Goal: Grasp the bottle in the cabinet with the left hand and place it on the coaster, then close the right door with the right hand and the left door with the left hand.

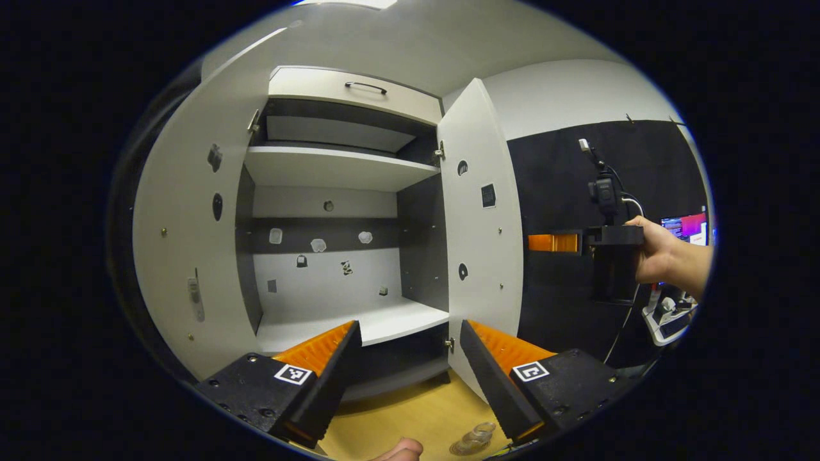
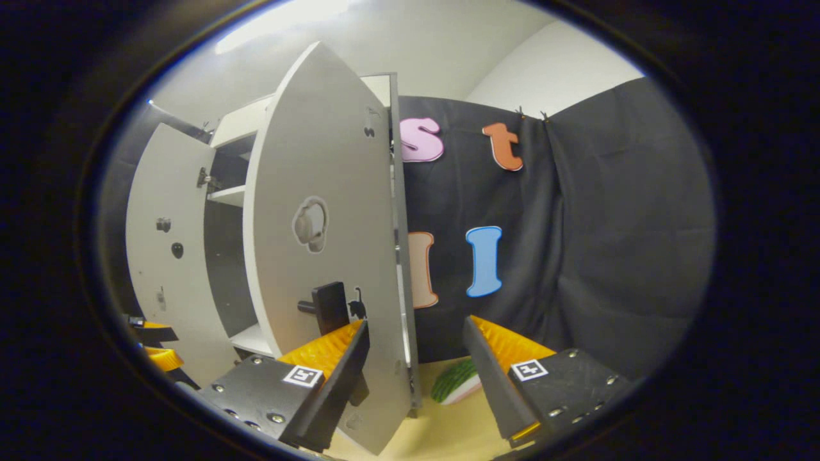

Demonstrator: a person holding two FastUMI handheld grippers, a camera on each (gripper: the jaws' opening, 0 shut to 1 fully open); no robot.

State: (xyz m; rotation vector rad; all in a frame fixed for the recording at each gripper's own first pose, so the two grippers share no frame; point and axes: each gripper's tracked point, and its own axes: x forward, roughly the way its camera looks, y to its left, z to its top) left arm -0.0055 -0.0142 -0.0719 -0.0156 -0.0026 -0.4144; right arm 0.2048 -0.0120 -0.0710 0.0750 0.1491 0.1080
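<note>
Left gripper (image 1: 410,358), jaws apart and empty, faces the open cabinet (image 1: 339,256); small stickers on its back wall are too small to read. The bottle (image 1: 474,438), clear and cut off at the lower edge, lies on the wooden table (image 1: 410,410). Right gripper (image 2: 416,358), jaws apart, straddles the right door (image 2: 320,243) edge without clamping it. A green-striped object (image 2: 456,383) is half hidden.

matt white cabinet (image 1: 192,211), pale wood tabletop (image 1: 410,410), clear glossy bottle (image 1: 473,440)

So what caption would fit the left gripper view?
Open left gripper facing the open cabinet, bottle already on the table.
</note>
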